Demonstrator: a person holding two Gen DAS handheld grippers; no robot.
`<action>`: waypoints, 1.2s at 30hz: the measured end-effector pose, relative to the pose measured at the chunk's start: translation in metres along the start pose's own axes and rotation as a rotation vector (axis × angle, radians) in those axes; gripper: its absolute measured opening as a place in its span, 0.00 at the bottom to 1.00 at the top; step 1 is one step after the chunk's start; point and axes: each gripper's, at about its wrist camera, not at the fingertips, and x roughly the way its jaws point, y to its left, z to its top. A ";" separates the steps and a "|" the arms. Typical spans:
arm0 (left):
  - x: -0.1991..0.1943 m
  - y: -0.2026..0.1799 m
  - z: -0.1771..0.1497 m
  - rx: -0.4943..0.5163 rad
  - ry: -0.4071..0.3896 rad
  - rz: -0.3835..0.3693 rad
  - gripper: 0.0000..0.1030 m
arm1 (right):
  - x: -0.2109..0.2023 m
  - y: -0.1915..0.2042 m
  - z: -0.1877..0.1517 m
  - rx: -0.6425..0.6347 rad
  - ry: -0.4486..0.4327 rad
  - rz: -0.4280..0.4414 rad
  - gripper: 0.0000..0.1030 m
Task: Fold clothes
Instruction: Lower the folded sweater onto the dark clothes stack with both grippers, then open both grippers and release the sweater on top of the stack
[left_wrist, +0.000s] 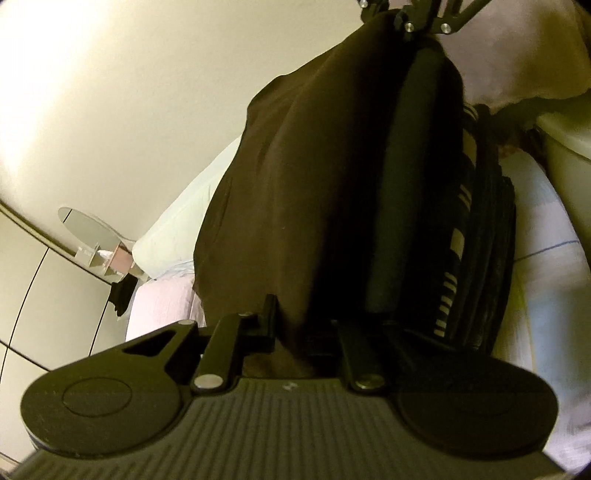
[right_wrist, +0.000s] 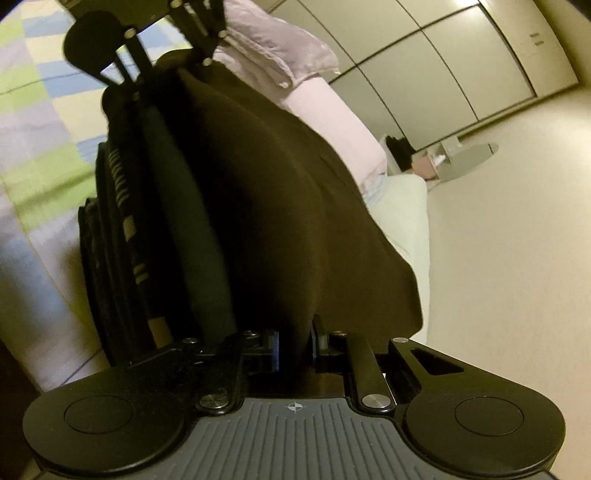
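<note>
A dark brown garment (left_wrist: 295, 166) hangs stretched between my two grippers. In the left wrist view my left gripper (left_wrist: 295, 325) is shut on its near edge, and the cloth covers one finger. My right gripper (left_wrist: 410, 22) pinches the far end at the top of that view. From the right wrist, my right gripper (right_wrist: 295, 343) is shut on the brown garment (right_wrist: 277, 184), and my left gripper (right_wrist: 177, 59) holds the far end. A stack of folded dark clothes (left_wrist: 487, 240) with a striped piece (right_wrist: 125, 218) lies beside it on the bed.
A checked quilt (right_wrist: 37, 110) in green, blue and white covers the bed. A pink pillow (right_wrist: 280, 51) and a white pillow (right_wrist: 402, 199) lie at its head. Pale wardrobe doors (right_wrist: 424, 66) and a round glass side table (right_wrist: 469, 158) stand beyond.
</note>
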 end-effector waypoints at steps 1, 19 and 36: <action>-0.004 -0.002 -0.001 -0.004 0.001 -0.001 0.12 | 0.000 -0.002 0.002 0.004 0.000 -0.002 0.13; -0.029 -0.007 -0.018 -0.059 -0.008 -0.034 0.17 | 0.001 0.011 0.020 -0.039 0.020 -0.006 0.13; -0.063 0.050 -0.007 -0.277 -0.218 -0.094 0.27 | -0.002 0.026 0.019 0.012 0.069 -0.068 0.16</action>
